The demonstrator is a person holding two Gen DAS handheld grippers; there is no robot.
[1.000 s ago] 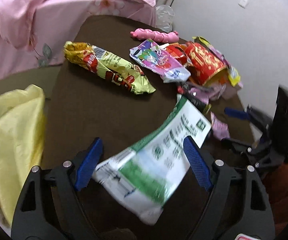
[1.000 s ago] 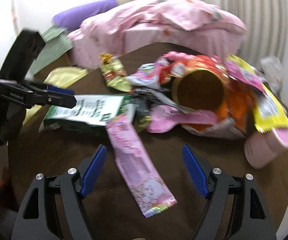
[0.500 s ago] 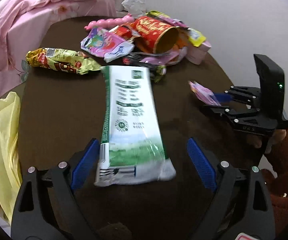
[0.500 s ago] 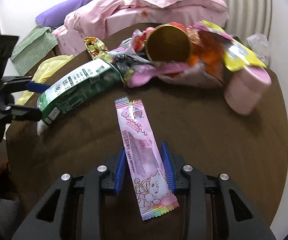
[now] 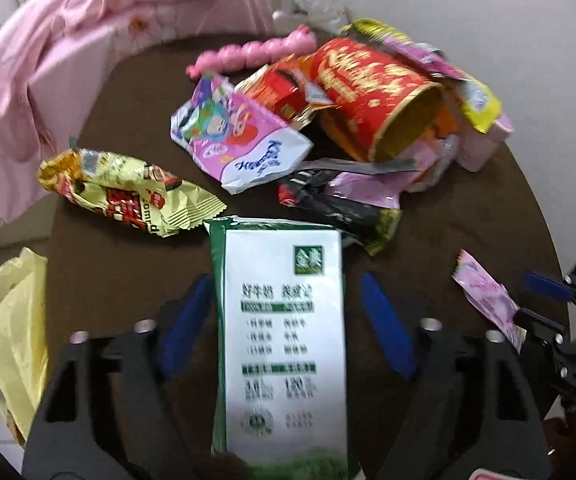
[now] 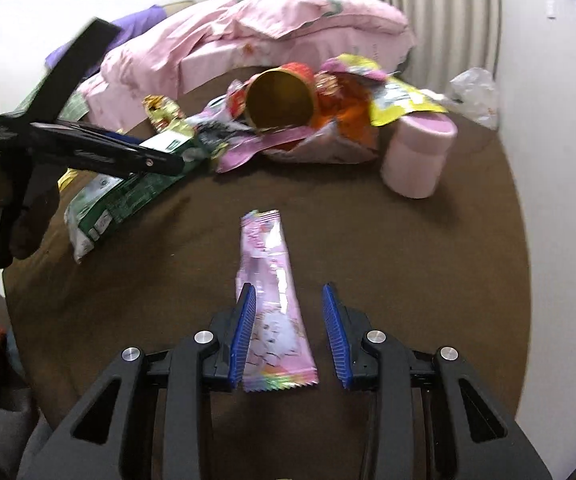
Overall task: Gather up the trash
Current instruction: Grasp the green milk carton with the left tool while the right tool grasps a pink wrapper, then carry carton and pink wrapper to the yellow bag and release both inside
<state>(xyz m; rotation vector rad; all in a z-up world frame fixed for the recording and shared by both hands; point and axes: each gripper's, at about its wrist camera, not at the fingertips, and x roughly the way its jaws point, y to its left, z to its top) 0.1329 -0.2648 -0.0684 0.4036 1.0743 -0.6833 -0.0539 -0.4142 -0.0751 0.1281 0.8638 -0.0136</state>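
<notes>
Green-and-white milk bag (image 5: 284, 344) lies flat on the dark brown table (image 5: 128, 264), running straight up between the left gripper (image 5: 288, 316), whose blue pads stand spread on either side of it without pinching. That bag looks thin, crinkly and light, probably slick film, so a nip across its narrow width near the sealed end should hold best. Over on the right, the pink wrapper (image 6: 272, 304) lies lengthwise between the right gripper (image 6: 288, 336), jaws parted, left pad at its edge; it is flimsy foil with a serrated end, likely to slide or fold. Beyond sit the yellow snack packet (image 5: 124, 194), a red-and-gold paper cup (image 5: 372, 96) tipped on its side, and a smooth pink tub (image 6: 418, 158), amid glossy crumpled wrappers.
</notes>
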